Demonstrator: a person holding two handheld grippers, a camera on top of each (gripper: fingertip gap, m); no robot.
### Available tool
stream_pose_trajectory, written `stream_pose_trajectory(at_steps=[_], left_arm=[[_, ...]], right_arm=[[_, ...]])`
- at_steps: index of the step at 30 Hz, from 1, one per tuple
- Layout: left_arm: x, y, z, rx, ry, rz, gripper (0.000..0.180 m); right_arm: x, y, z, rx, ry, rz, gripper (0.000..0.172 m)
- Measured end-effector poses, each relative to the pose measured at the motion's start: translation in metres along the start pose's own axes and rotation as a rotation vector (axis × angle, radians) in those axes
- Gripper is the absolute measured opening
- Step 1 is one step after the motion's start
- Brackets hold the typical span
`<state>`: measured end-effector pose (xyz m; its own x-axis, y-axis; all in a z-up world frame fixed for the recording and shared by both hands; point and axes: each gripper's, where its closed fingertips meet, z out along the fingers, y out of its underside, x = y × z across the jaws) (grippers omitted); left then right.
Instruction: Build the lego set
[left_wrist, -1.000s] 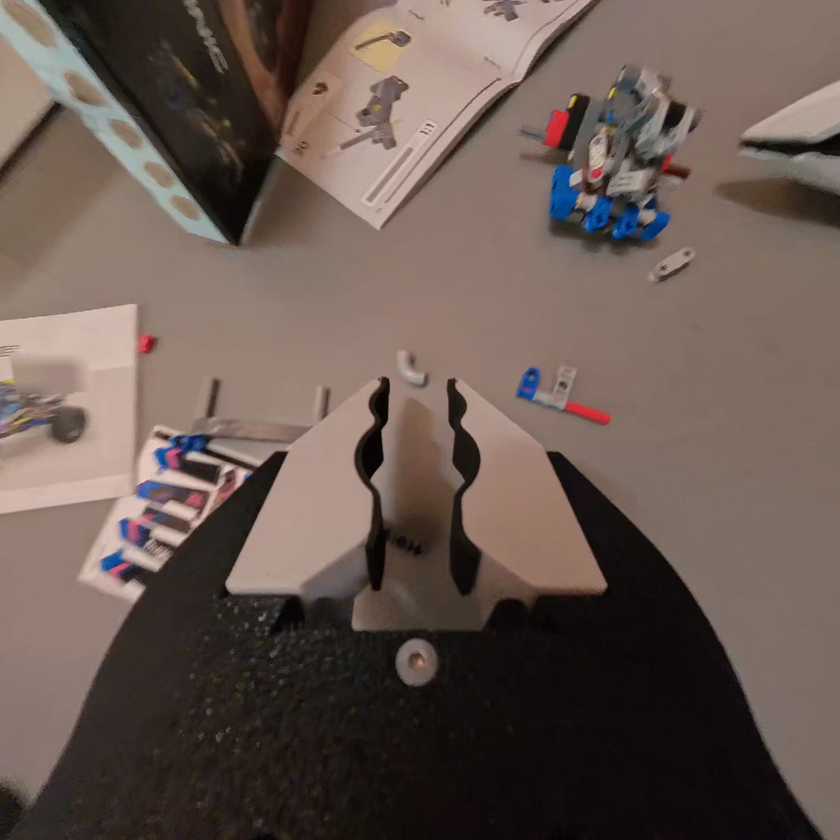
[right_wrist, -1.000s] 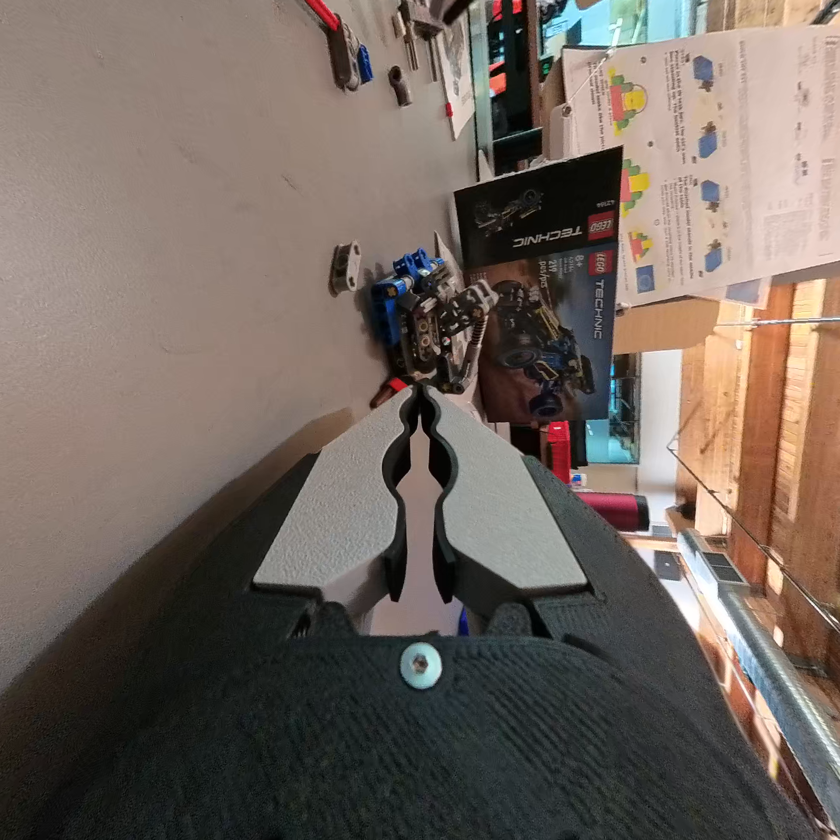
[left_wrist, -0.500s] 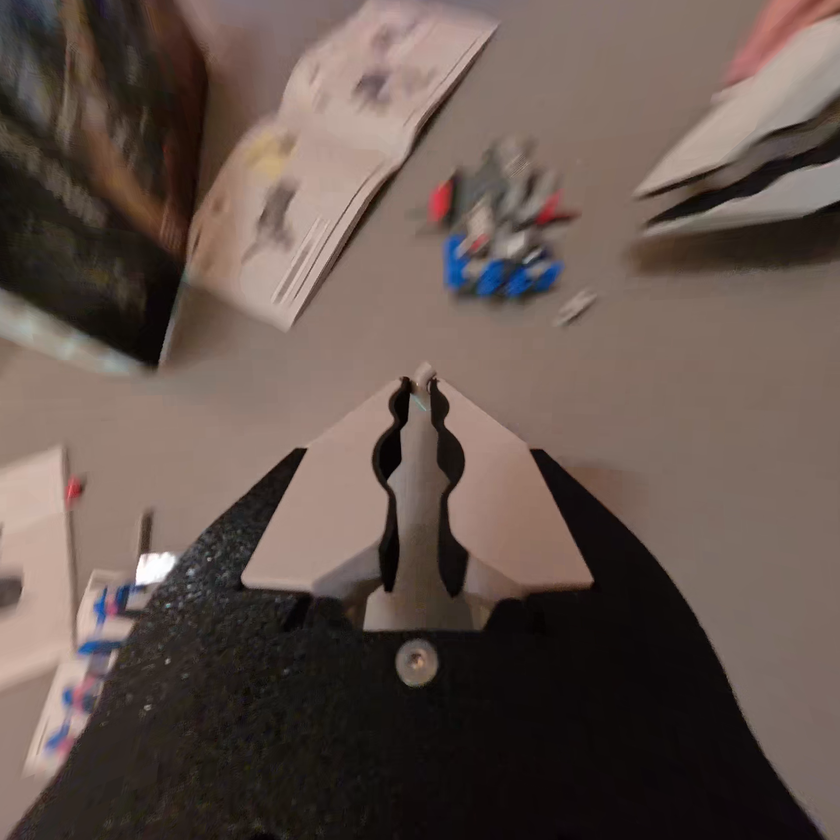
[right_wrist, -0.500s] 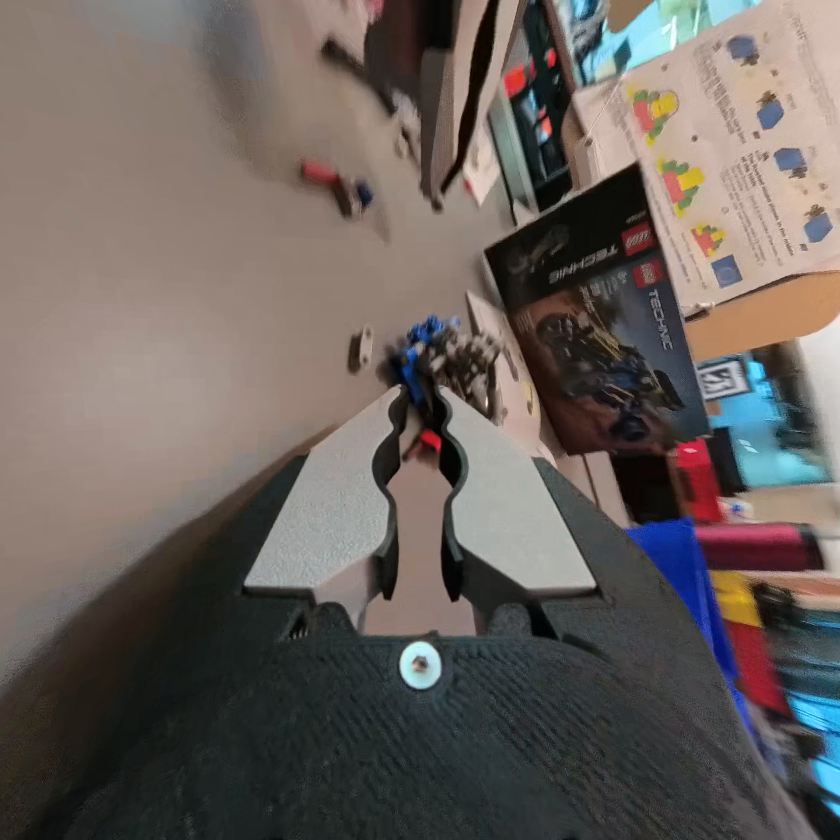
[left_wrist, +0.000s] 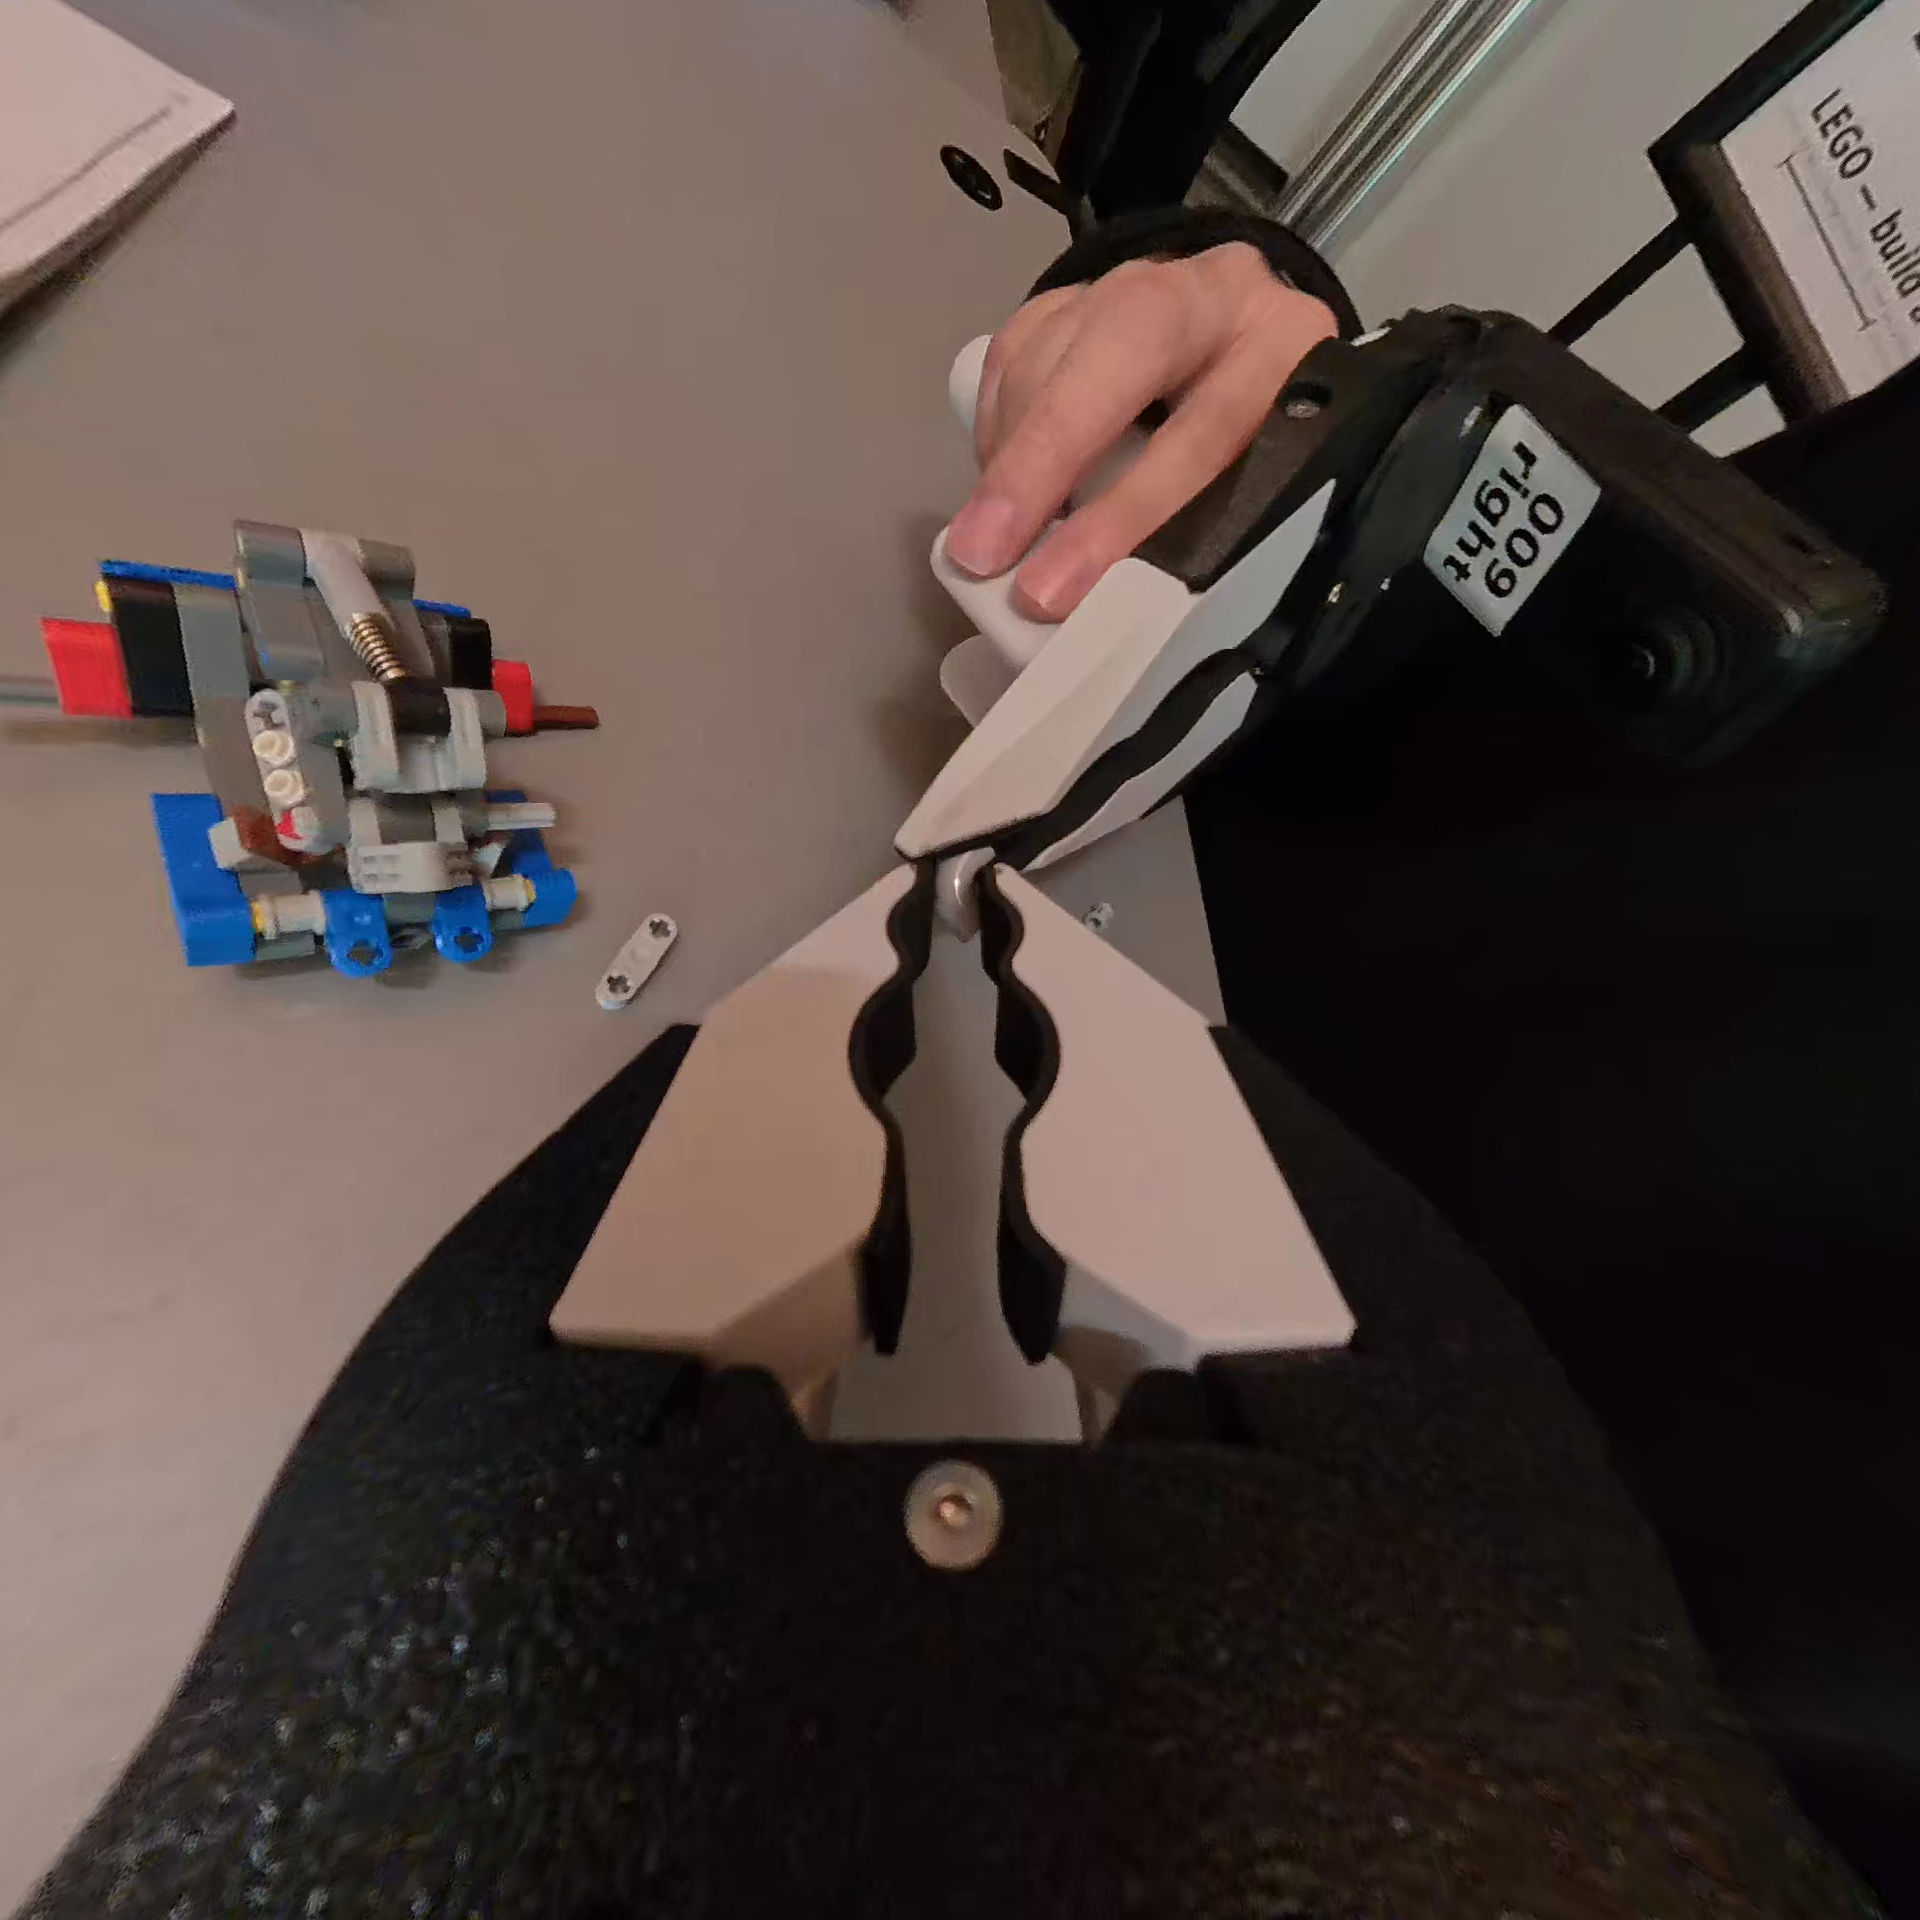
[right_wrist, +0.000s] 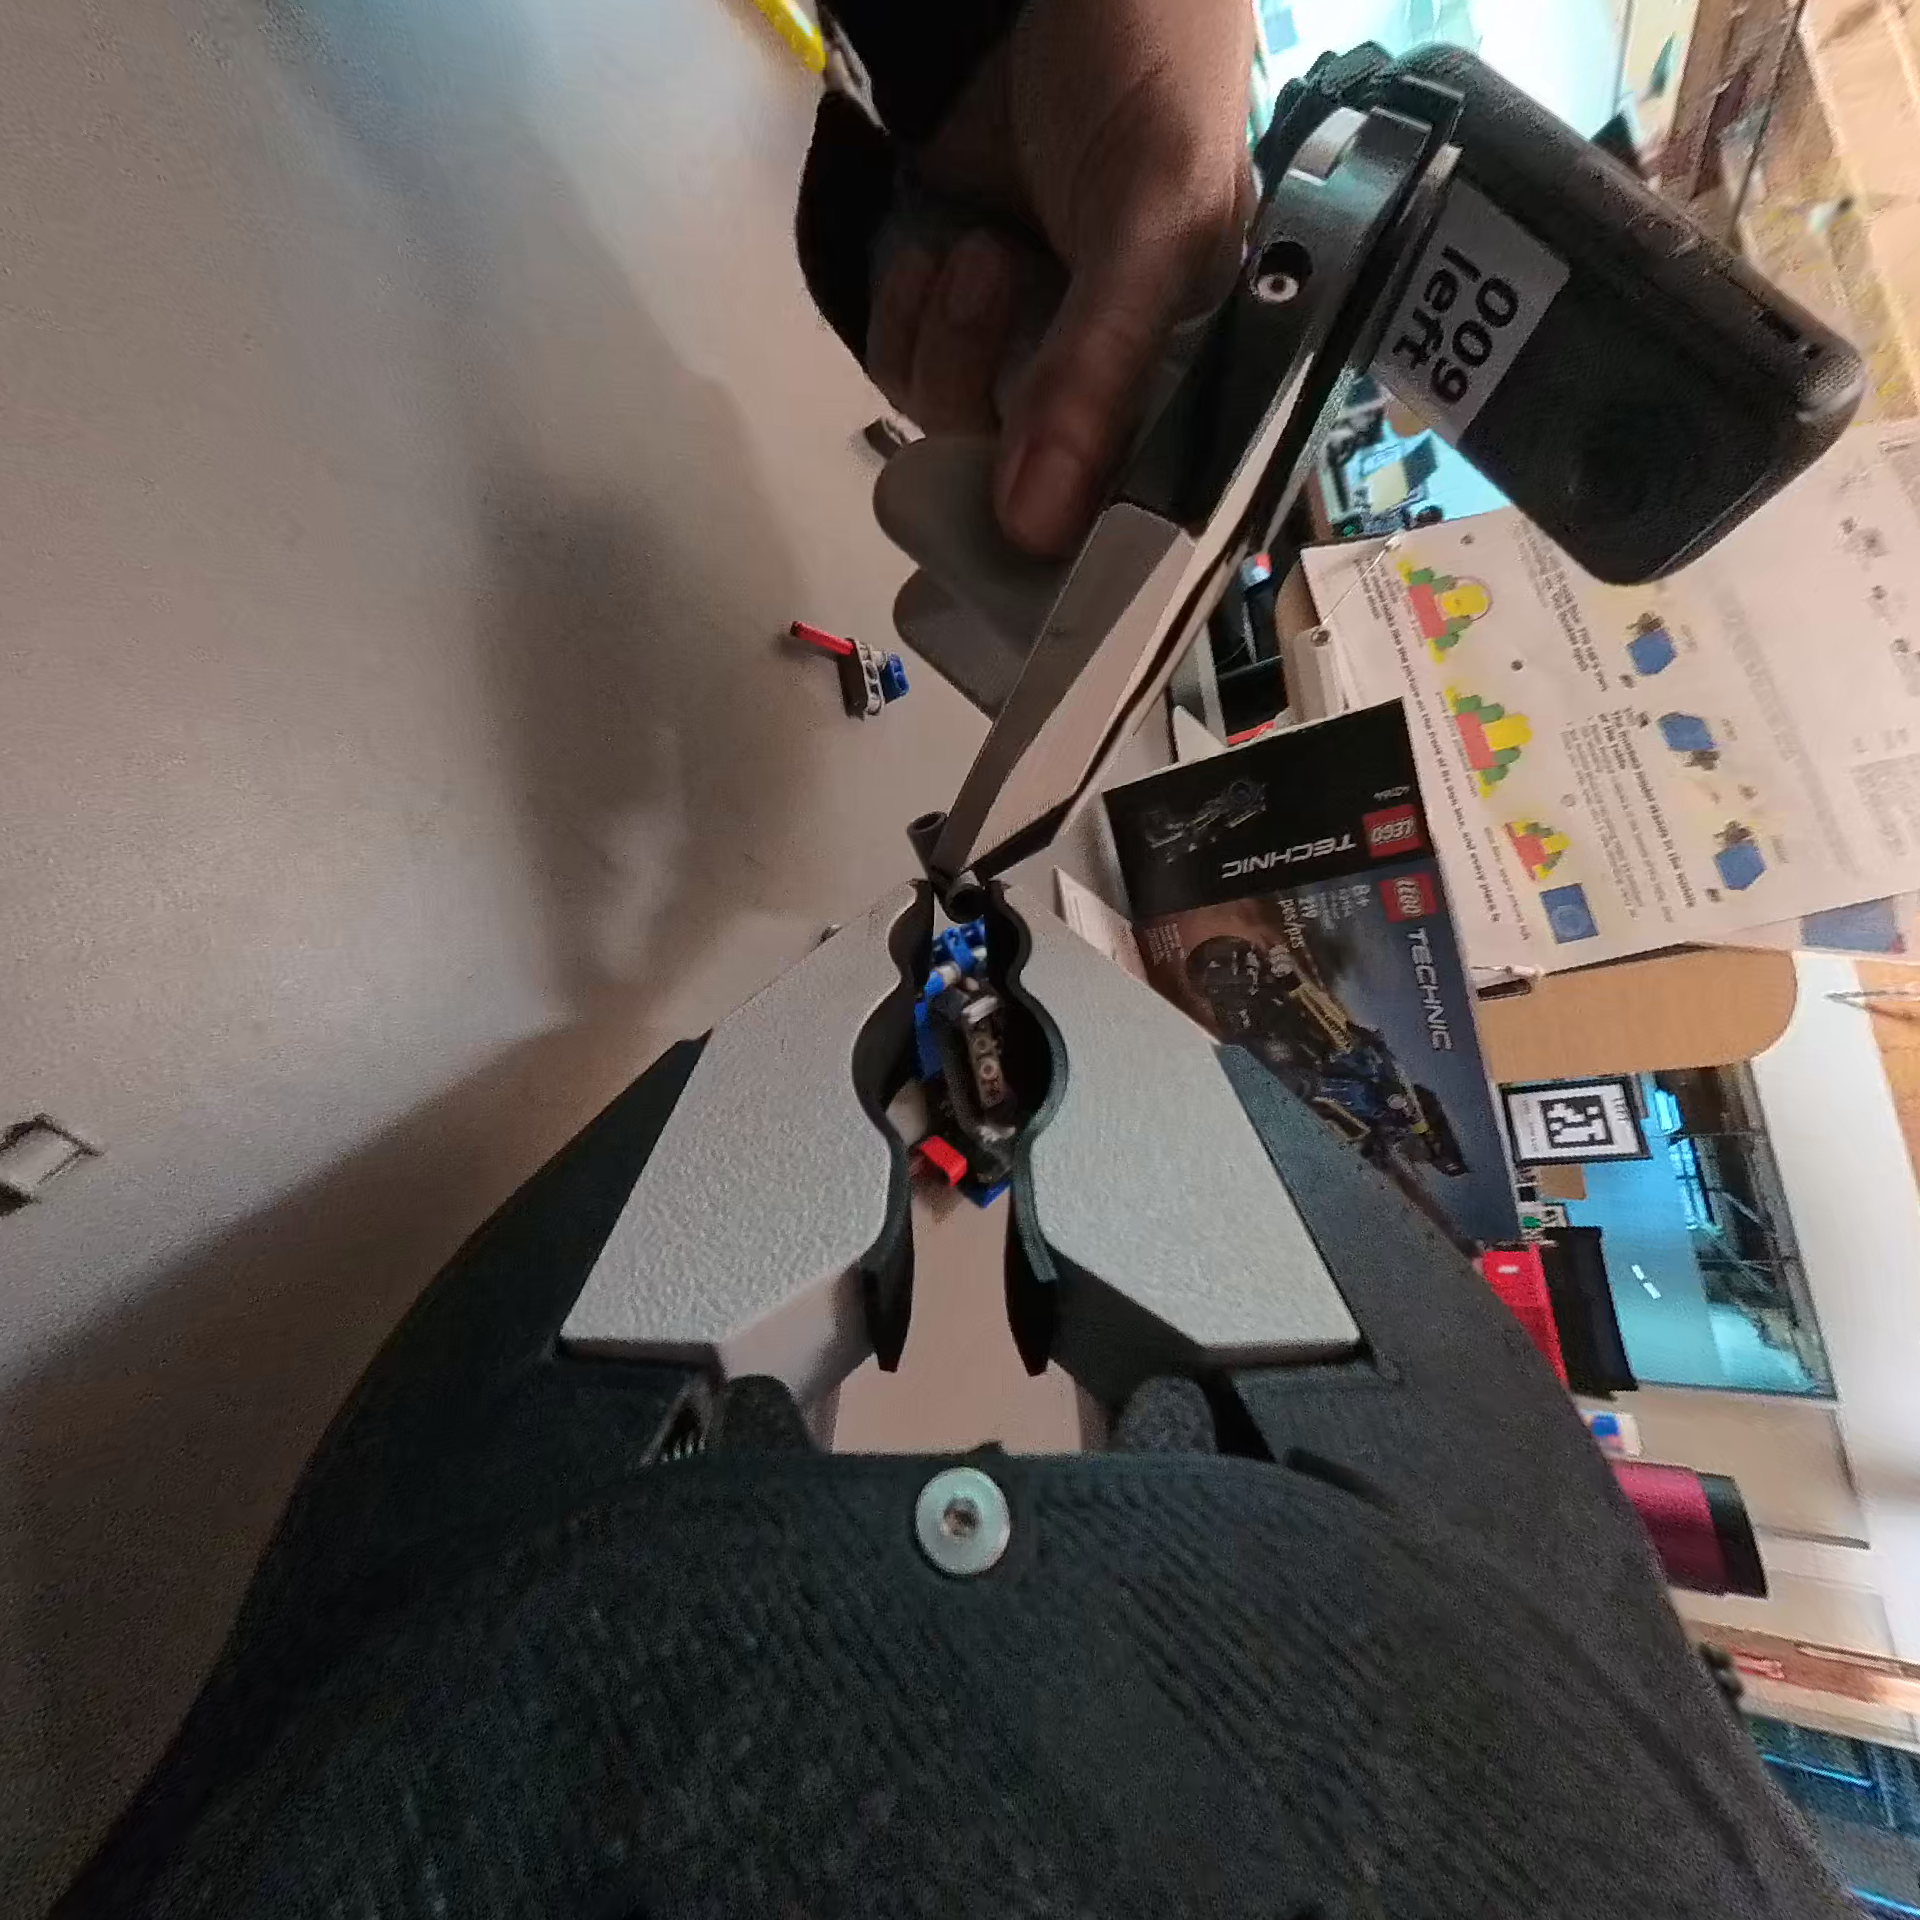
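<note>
Both grippers seemingly pinching one grey elbow piece, labelled box behind

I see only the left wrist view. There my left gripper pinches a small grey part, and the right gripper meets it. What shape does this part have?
Observer: In the right wrist view the grey part is a short bent tube. One open end sticks out beside the left gripper.
Operator: And the other end?
Observer: It sits between the fingertips of the right gripper, which close on it.
Operator: What lies beyond them?
Observer: A dark box with a picture of a buggy.
</note>
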<state>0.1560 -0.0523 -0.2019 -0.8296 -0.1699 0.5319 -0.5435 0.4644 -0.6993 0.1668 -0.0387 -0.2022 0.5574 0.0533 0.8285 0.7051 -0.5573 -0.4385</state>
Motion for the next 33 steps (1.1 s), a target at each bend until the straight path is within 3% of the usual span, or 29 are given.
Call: stream_pose_trajectory(at_steps=[3, 5, 8, 10, 12, 15, 18, 22, 24, 26, 28, 30, 33], left_arm=[[-0.005, -0.004, 0.0, 0.029, -0.025, -0.026, 0.005], [-0.017, -0.006, -0.004, 0.033, -0.126, 0.029, 0.008], [-0.024, -0.02, -0.016, 0.111, -0.292, 0.279, 0.017], [-0.01, -0.026, -0.02, 0.15, -0.321, 0.49, 0.019], [-0.003, -0.018, -0.016, 0.094, -0.341, 0.635, 0.022], [-0.004, -0.007, -0.007, 0.002, -0.382, 0.752, 0.017], [-0.003, -0.009, -0.001, 0.015, -0.379, 0.745, 0.004], [-0.006, -0.008, 0.003, 0.051, -0.324, 0.499, 0.004], [-0.017, -0.015, -0.002, 0.16, -0.314, 0.265, 0.004], [-0.015, -0.019, -0.004, 0.284, -0.174, -0.054, 0.004], [-0.013, -0.023, -0.006, 0.4, -0.037, -0.291, 0.004], [-0.013, -0.017, -0.001, 0.41, 0.04, -0.417, 0.004], [-0.009, -0.015, 0.008, 0.42, 0.111, -0.518, 0.004]], right_arm=[[0.002, 0.005, 0.0, -0.031, 0.009, 0.048, 0.005], [-0.001, 0.011, 0.003, -0.057, -0.036, 0.177, 0.004], [-0.005, 0.027, 0.007, -0.097, -0.098, 0.461, 0.004], [-0.009, 0.025, 0.005, -0.044, -0.188, 0.694, 0.004], [-0.012, 0.016, 0.0, 0.03, -0.287, 0.847, 0.005], [-0.006, 0.008, -0.002, 0.089, -0.301, 0.929, 0.005], [-0.003, 0.002, -0.003, 0.098, -0.285, 0.901, 0.005], [-0.003, 0.007, -0.001, 0.072, -0.224, 0.791, 0.005], [0.004, 0.02, -0.001, 0.026, -0.094, 0.659, 0.013], [0.014, 0.026, -0.004, -0.005, 0.067, 0.453, 0.026], [0.017, 0.018, -0.009, -0.006, 0.196, 0.189, 0.022], [0.016, 0.016, -0.008, -0.069, 0.259, 0.036, 0.02], [0.014, 0.017, -0.003, -0.1, 0.282, -0.015, 0.025]])
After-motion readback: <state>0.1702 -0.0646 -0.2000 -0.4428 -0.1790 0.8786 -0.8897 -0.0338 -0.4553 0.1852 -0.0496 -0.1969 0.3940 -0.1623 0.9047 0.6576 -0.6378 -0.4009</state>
